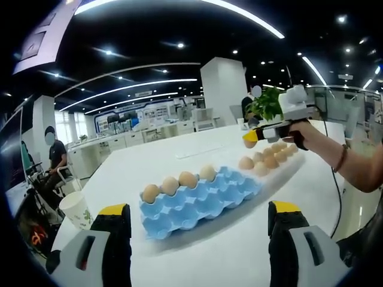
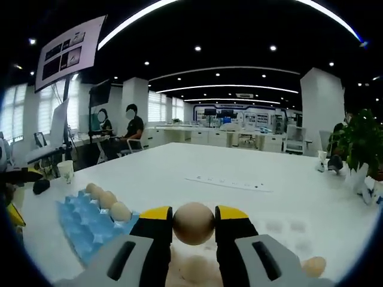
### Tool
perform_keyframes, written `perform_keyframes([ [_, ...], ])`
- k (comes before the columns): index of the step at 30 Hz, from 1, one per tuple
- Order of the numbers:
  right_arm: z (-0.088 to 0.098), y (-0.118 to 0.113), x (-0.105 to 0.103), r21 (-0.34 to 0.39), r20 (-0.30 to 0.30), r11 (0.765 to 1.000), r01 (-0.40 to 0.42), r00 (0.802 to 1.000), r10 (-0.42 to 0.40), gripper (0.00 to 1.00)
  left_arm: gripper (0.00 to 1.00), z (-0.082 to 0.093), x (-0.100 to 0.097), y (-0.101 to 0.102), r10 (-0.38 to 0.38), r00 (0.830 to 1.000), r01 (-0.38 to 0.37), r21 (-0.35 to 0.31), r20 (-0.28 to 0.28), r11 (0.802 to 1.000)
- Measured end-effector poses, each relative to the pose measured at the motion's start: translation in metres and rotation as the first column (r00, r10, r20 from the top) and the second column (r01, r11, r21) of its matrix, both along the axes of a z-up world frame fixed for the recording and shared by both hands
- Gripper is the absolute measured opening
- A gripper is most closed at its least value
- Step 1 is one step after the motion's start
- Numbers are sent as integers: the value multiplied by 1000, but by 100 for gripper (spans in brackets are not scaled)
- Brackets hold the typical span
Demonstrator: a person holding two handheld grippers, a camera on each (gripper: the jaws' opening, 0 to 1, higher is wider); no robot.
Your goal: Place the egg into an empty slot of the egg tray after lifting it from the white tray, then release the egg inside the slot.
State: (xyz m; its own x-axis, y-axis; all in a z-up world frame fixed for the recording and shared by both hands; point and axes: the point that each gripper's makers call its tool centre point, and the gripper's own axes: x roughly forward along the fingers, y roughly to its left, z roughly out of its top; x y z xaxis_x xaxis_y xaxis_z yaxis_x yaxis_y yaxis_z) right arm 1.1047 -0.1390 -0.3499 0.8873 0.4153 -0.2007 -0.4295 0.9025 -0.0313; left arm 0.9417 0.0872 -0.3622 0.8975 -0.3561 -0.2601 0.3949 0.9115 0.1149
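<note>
Gripping an egg (image 2: 193, 223) between its jaws, the right claw (image 2: 193, 230) hovers above the white tray (image 1: 286, 170), beside the blue egg tray (image 1: 200, 200) on the table (image 1: 149, 164). The left claw (image 1: 197, 224) stands apart, holding nothing.

You're working in a big open-plan office, looks like a tech showroom floor. Dark ceiling with long curved light strips (image 1: 137, 85) and small spot lamps overhead. Your landmark is the long white table (image 2: 239, 167) you stand at: beyond its far end sit rows of white desks (image 2: 239, 139) with monitors and chairs. A thick white pillar (image 1: 222, 89) rises behind the table, another off to its side. A potted green plant (image 2: 361, 142) stands at the table's edge. A seated person (image 2: 128, 134) works at a desk left of the table, and a hanging display board (image 2: 69, 52) is mounted above that side.
</note>
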Motion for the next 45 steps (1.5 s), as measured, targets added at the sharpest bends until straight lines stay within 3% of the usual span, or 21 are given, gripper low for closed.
perform_keyframes([
  [12, -1, 26, -3, 16, -4, 998, -62, 998, 62, 29, 97, 1, 3, -2, -10, 1000, 10, 1, 2, 1000],
  [25, -10, 71, -9, 2, -18, 985, -170, 985, 170, 29, 96, 0, 3, -4, -18, 1000, 18, 5, -2, 1000],
  [35, -30, 91, -7, -3, -94, 976, -216, 972, 215, 29, 96, -5, 2, 0, -12, 1000, 12, -1, -10, 1000],
  [45, -45, 102, -7, -65, -130, 975, -212, 971, 203, 29, 96, -9, 0, 7, -3, 1000, 3, -3, -18, 1000],
])
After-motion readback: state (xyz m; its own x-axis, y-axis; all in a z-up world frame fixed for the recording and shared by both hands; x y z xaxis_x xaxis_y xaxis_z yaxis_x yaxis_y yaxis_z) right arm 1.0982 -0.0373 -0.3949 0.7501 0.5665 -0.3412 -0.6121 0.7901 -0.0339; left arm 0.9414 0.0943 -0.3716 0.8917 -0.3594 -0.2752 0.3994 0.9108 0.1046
